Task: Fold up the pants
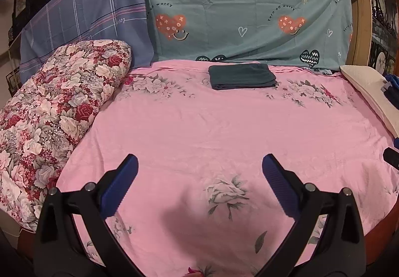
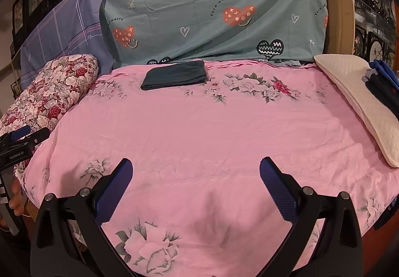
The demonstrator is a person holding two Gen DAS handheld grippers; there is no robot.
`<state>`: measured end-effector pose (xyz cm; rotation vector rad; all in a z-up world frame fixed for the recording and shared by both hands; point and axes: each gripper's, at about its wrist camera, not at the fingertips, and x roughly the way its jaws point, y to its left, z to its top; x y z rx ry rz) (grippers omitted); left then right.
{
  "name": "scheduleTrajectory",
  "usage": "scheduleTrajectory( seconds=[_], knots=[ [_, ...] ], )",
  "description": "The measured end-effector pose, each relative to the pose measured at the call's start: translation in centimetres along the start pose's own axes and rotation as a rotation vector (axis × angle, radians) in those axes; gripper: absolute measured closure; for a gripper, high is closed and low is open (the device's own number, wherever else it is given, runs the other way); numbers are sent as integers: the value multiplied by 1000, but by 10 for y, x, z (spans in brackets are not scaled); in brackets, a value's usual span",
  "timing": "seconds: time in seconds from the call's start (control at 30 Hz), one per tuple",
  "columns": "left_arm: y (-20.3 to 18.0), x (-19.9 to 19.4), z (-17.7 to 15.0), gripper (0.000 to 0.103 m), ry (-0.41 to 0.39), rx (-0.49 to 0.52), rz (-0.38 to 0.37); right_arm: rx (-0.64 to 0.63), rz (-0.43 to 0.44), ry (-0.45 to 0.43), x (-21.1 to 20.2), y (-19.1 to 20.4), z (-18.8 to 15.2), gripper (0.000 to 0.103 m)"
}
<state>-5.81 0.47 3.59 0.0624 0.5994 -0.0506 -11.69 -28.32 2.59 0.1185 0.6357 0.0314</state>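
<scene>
The pants (image 1: 243, 76) lie as a flat dark rectangle on the soft pink sheet (image 1: 199, 127); my left claw (image 1: 199, 164) and right claw (image 2: 195, 168) gape wide, empty.

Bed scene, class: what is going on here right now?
A person holds a gripper in each hand above a pink bedsheet. The left gripper and right gripper are both open and hold nothing. Dark pants lie folded in a neat rectangle at the far side of the bed, untouched. A floral quilt sits to the left, a cream pillow to the right.
</scene>
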Motion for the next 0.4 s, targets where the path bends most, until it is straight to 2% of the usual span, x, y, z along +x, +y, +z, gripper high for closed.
scheduleTrajectory(
  seconds=[0.4],
  knots=[
    [4,3,2,2,11,-14,-10,2,0,9,4,-1,-1,1]
  ],
)
